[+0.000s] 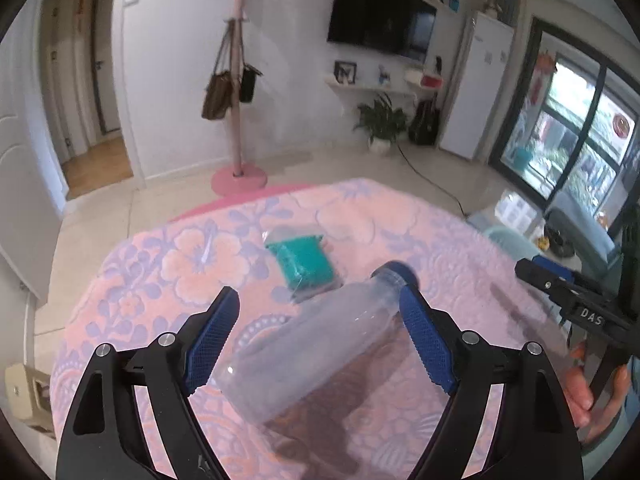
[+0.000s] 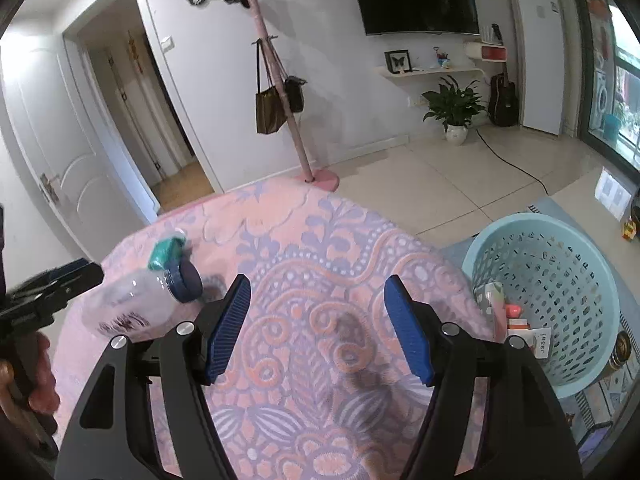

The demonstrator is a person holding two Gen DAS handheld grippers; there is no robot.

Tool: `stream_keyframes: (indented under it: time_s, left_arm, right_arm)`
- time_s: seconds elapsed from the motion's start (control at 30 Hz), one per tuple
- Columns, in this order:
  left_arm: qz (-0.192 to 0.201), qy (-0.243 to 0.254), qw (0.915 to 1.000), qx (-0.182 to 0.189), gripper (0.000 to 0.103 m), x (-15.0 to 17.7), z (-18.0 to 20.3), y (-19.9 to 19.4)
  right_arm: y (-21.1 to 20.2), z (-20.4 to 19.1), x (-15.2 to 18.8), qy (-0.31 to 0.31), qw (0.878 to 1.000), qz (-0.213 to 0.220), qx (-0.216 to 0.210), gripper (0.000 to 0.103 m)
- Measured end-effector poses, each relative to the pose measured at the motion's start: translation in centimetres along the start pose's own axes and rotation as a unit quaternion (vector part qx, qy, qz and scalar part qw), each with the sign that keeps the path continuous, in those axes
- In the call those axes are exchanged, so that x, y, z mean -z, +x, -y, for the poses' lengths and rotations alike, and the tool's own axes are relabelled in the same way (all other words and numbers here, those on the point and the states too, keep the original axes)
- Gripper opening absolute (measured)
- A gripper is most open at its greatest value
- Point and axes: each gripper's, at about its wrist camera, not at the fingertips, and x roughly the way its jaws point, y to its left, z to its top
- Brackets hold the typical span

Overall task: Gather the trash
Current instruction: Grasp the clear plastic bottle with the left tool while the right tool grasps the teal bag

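Note:
A clear plastic bottle (image 1: 320, 352) with a dark blue cap lies slantwise on the pink flowered bed cover (image 1: 180, 264). My left gripper (image 1: 316, 296) stands open over the bottle's base end, and the bottle shows between its blue pads without being pinched. In the right wrist view the bottle (image 2: 136, 304) lies at the left, with the left gripper's black finger (image 2: 76, 274) above its base. A green packet (image 1: 304, 260) in clear wrap sits just beyond the cap. My right gripper (image 2: 319, 282) hangs open and empty over the cover (image 2: 320, 240).
A light blue perforated basket (image 2: 560, 264) stands on the floor off the bed's right side, with several bits of trash inside. A pink coat stand (image 2: 320, 180) rises past the bed's far edge. A black cable crosses the tiled floor. A person's hand (image 1: 588, 392) holds the right gripper.

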Motion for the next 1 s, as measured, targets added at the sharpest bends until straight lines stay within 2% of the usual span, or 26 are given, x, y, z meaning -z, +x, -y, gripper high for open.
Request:
stream_keyframes:
  time_s: [0.13,0.2,0.27,0.33,0.37,0.43,0.5,0.6,0.67,0.77,0.87,1.0]
  left_arm:
    - [-0.039,0.015,0.9987,0.030,0.080,0.3,0.0,1.8]
    - [-0.049,0.042,0.9978,0.015,0.080,0.8,0.7,2.1]
    - [-0.067,0.081,0.9943,-0.018,0.079,1.6,1.8,2.5]
    - [-0.079,0.096,0.9918,-0.032,0.074,2.0,2.2,3.0]
    - [-0.082,0.096,0.9915,-0.030,0.071,2.2,2.3,3.2]
    - [-0.101,0.082,0.9915,0.000,0.058,2.4,2.3,3.7]
    - [-0.115,0.065,0.9910,0.018,0.051,2.7,2.2,4.1]
    - [-0.122,0.048,0.9912,0.017,0.046,3.2,2.0,4.8]
    - [-0.110,0.032,0.9932,0.021,0.045,3.6,1.8,4.5]
    - [-0.098,0.005,0.9940,0.050,0.045,4.3,1.3,3.3]
    - [-0.063,-0.019,0.9955,0.069,0.045,5.2,0.5,0.7]
    - [-0.023,-0.072,0.9948,0.067,0.045,5.3,-1.6,-2.3]
  right_arm:
    - [0.7,-0.3,0.3,-0.015,1.000,-0.006,0.004,0.066]
    - [0.9,-0.3,0.5,-0.017,1.000,-0.011,0.003,0.066]
    - [1.1,-0.4,0.4,-0.020,1.000,-0.012,0.003,0.066]
    - [1.1,-0.7,0.2,-0.028,1.000,-0.013,0.005,0.066]
    - [1.2,-0.9,0.2,-0.033,0.999,-0.015,0.006,0.066]
    - [1.2,-1.6,0.2,-0.044,0.999,-0.019,0.005,0.066]
    - [1.1,-2.5,0.1,-0.057,0.998,-0.021,0.002,0.066]
    - [0.7,-3.3,-0.3,-0.073,0.997,-0.018,0.002,0.066]
    - [0.5,-3.9,-0.7,-0.083,0.996,-0.019,0.002,0.066]
    - [0.2,-5.0,-1.2,-0.094,0.995,-0.019,-0.002,0.066]
    - [0.3,-6.5,-1.6,-0.108,0.994,-0.017,-0.007,0.066]
    - [1.5,-8.5,-2.1,-0.108,0.993,-0.029,-0.020,0.065]
